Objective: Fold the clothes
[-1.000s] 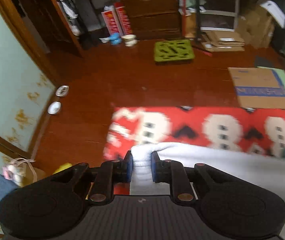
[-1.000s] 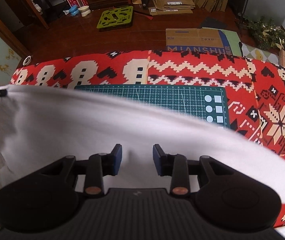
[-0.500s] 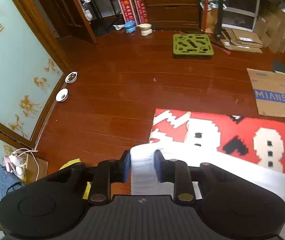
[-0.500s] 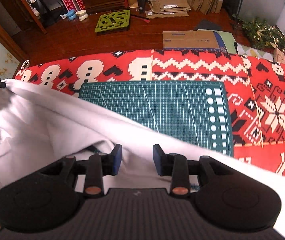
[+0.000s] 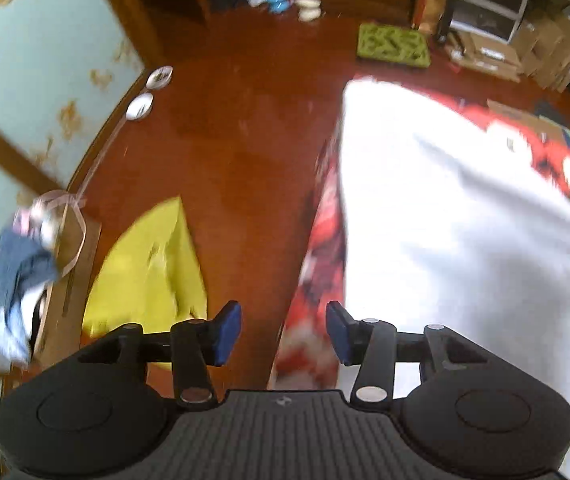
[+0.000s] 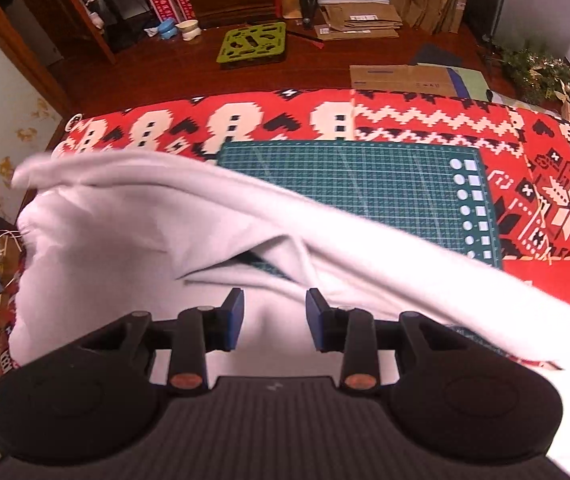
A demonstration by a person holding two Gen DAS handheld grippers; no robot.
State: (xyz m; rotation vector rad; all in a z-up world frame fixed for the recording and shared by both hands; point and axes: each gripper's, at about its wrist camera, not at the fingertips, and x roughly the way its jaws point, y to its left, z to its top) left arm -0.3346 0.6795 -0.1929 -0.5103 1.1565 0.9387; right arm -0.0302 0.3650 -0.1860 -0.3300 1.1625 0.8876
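White garment (image 6: 125, 240) edge across green mat (image 6: 365, 184), both tools (image 5: 283, 332) (image 6: 273, 320) agape.

Left wrist view down over floor, right over cutting mat (image 6: 365, 192), both sharing white garment (image 5: 445, 220)

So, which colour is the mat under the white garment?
Dark green with a pale grid, the cutting mat; right wrist view shows it best.
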